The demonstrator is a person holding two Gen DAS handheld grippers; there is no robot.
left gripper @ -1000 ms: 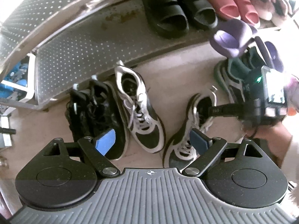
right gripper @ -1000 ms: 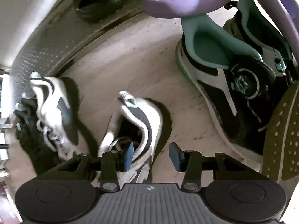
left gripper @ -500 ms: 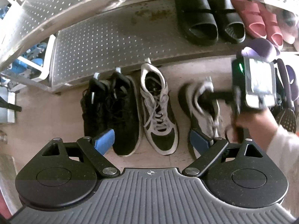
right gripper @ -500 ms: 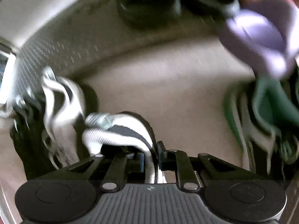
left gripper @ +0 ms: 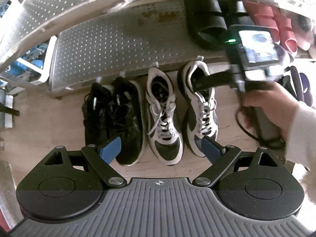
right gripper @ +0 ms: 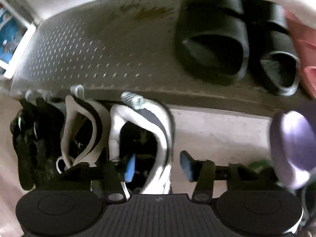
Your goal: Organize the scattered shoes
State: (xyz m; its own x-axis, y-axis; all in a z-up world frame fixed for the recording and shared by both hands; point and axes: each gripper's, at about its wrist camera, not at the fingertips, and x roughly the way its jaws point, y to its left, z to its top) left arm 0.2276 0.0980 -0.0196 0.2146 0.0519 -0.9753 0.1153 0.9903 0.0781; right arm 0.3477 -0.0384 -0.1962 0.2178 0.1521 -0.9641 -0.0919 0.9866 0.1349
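Right gripper (right gripper: 158, 165), with jaws opening astride the collar wall of the white-and-black laced sneaker (right gripper: 142, 138), is seen pointing steeply down, while the spread, empty left gripper (left gripper: 161, 148) is shown hovering over that sneaker (left gripper: 201, 110), parked heel-to-shelf beside its mate (left gripper: 164, 116).

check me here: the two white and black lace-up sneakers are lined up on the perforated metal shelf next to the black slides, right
Not quite: the two white and black lace-up sneakers stand on the floor in front of the perforated metal shelf. Only the black slides sit on it, as the left wrist view shows.
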